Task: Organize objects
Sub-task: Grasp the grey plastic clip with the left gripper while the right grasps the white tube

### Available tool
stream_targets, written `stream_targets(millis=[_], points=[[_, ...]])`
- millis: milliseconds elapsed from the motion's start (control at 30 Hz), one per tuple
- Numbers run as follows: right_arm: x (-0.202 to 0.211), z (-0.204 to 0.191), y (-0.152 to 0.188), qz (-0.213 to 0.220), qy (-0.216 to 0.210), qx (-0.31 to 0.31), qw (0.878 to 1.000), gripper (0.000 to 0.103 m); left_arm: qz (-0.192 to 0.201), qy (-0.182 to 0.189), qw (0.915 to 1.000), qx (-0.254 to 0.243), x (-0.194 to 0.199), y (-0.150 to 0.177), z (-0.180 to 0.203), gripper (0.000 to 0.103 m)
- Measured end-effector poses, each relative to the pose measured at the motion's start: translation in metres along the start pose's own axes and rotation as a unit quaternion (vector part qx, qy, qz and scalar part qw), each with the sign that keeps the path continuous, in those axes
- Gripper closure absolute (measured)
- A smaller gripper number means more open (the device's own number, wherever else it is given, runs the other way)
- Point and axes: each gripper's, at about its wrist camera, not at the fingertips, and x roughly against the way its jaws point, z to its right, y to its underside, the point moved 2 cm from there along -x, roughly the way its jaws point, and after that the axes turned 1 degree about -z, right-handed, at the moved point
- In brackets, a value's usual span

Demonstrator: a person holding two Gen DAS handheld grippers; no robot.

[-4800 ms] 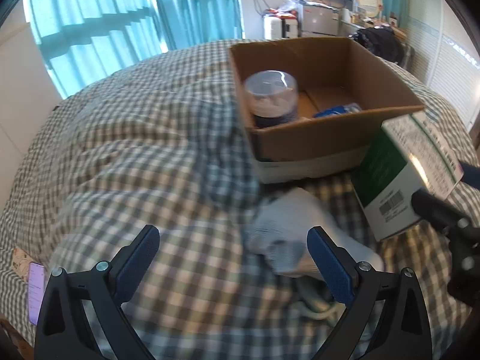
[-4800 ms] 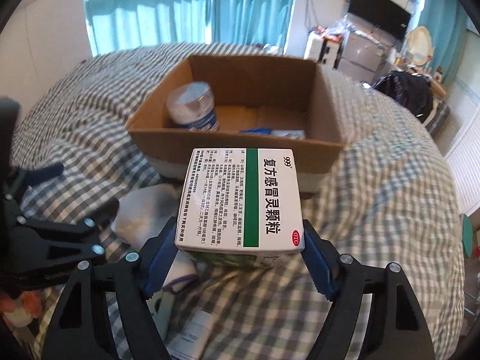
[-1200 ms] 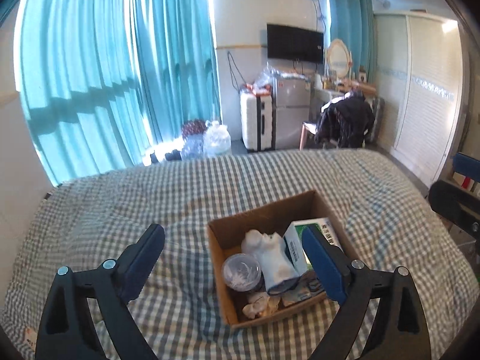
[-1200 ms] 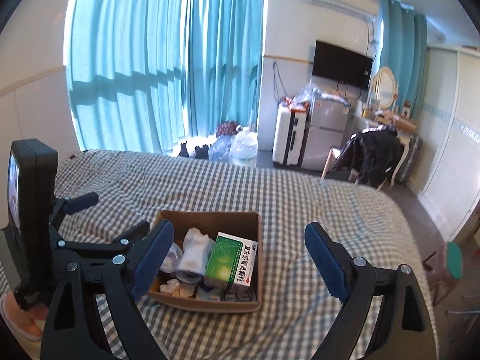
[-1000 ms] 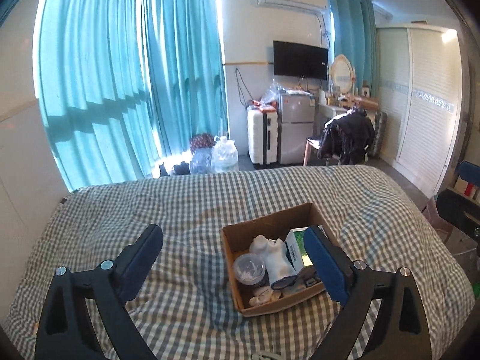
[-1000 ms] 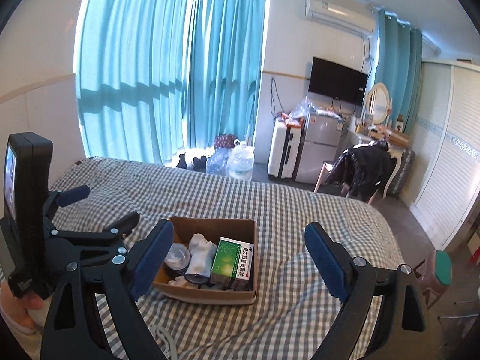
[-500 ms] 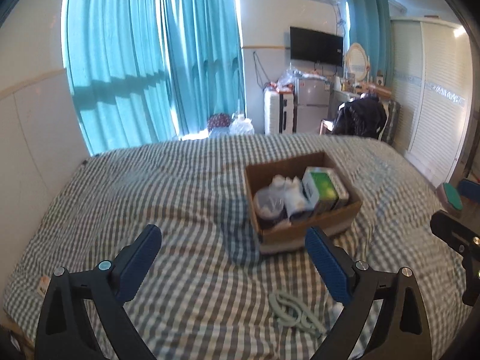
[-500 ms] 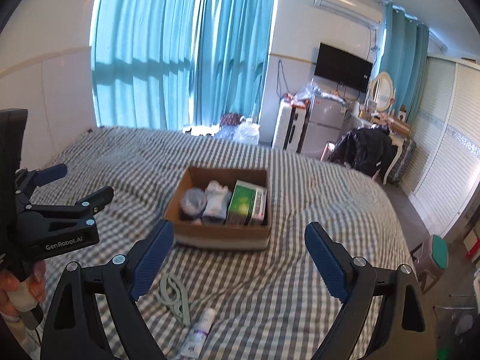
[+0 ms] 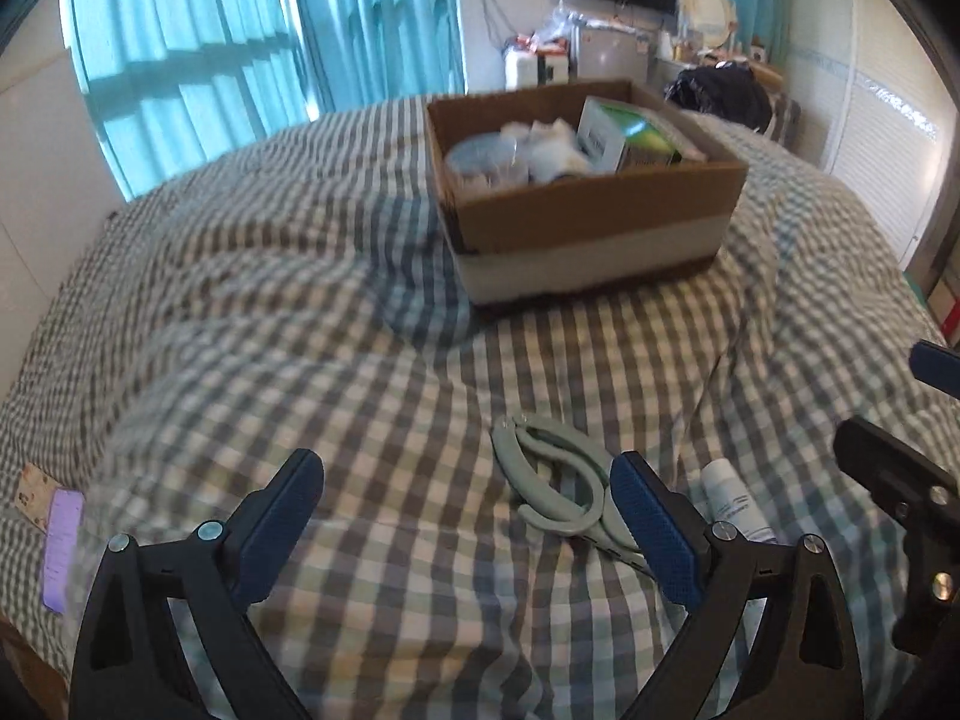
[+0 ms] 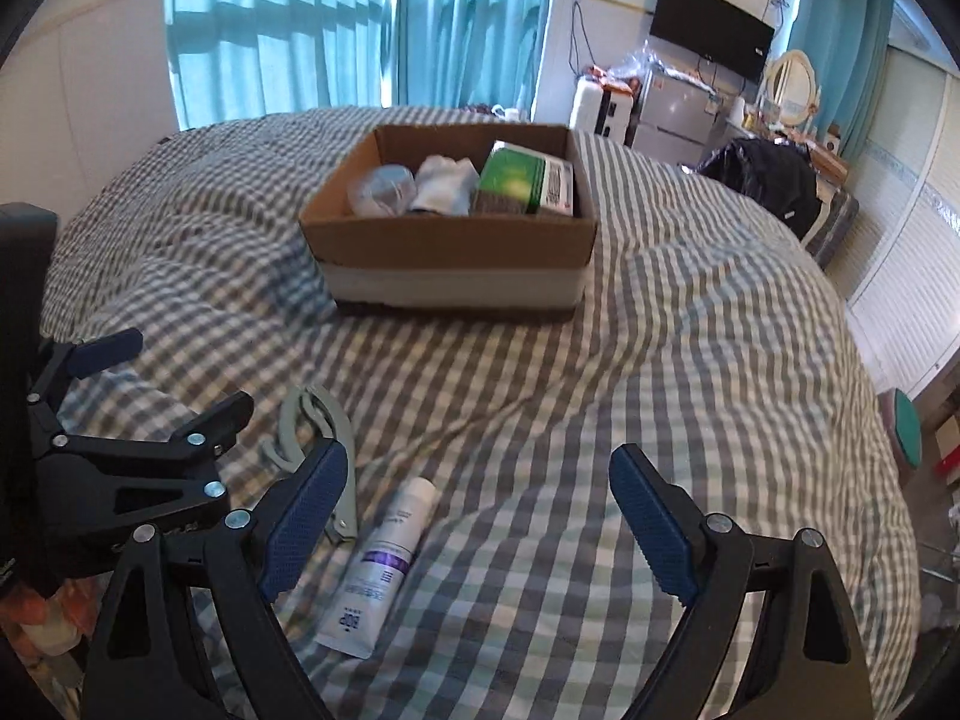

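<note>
A cardboard box stands on the checked bed and holds a clear jar, a white sock and a green medicine box. A grey-green hand gripper tool lies on the bedspread near me. A white tube lies beside it. My left gripper is open and empty, low over the bed just left of the grey tool. My right gripper is open and empty, above the tube's right side.
The checked bedspread covers the whole bed. Blue curtains hang behind it. Suitcases, a fridge and a chair with a dark jacket stand at the far right. A purple tag lies at the bed's left edge.
Both grippers have dropped from a high view of the room to just above the bed in front of the box. The medicine box and the sock now lie in the box.
</note>
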Motion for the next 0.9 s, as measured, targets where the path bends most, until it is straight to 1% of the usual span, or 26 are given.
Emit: stream_targets(millis=[67,167,300,333,400,433,467,533,600,633,700,800,833,867,900], points=[[-0.010,0.006,0.005,-0.012,0.007,-0.005,1.000,0.014,-0.026,0.012,0.9996,0.002,-0.016,0.004,0.007,0.004],[-0.019,0.015,0.009,-0.021,0.020,-0.012,0.999,0.014,-0.046,0.021,0.9987,0.001,-0.030,0.005,0.017,0.004],[-0.023,0.024,0.012,-0.027,0.007,-0.031,0.999,0.014,-0.067,0.017,0.9975,-0.013,-0.048,0.007,0.032,0.005],[-0.023,0.025,0.013,-0.028,0.004,-0.032,0.999,0.014,-0.076,0.018,0.9969,-0.010,-0.053,0.008,0.034,0.006],[-0.023,0.026,0.013,-0.028,0.000,-0.035,0.999,0.014,-0.080,0.024,0.9965,0.003,-0.060,0.010,0.037,0.007],[-0.023,0.026,0.013,-0.028,-0.001,-0.036,0.999,0.014,-0.081,0.022,0.9964,0.004,-0.062,0.010,0.040,0.009],[-0.022,0.027,0.013,-0.028,-0.002,-0.037,0.999,0.014,-0.083,0.022,0.9963,0.000,-0.064,0.011,0.044,0.016],[-0.023,0.025,0.014,-0.028,-0.002,-0.039,0.999,0.014,-0.086,0.039,0.9955,-0.004,-0.065,0.015,0.051,0.029],[-0.022,0.024,0.015,-0.026,-0.003,-0.040,0.999,0.014,-0.082,0.041,0.9957,-0.012,-0.063,0.017,0.056,0.032],[-0.022,0.023,0.014,-0.026,-0.003,-0.040,0.999,0.014,-0.081,0.045,0.9956,-0.015,-0.061,0.018,0.057,0.036],[-0.021,0.023,0.015,-0.026,-0.001,-0.041,0.999,0.014,-0.083,0.051,0.9952,-0.016,-0.057,0.019,0.057,0.037],[-0.015,0.020,0.016,-0.023,0.000,-0.039,0.999,0.014,-0.081,0.065,0.9945,-0.015,-0.044,0.022,0.056,0.041],[-0.014,0.019,0.017,-0.022,0.001,-0.038,0.999,0.014,-0.079,0.067,0.9945,-0.016,-0.042,0.022,0.056,0.065],[-0.012,0.018,0.017,-0.022,0.002,-0.038,0.999,0.014,-0.074,0.057,0.9955,-0.017,-0.037,0.022,0.054,0.081],[-0.011,0.017,0.018,-0.023,0.003,-0.038,0.999,0.014,-0.075,0.063,0.9951,-0.014,-0.032,0.021,0.052,0.081]])
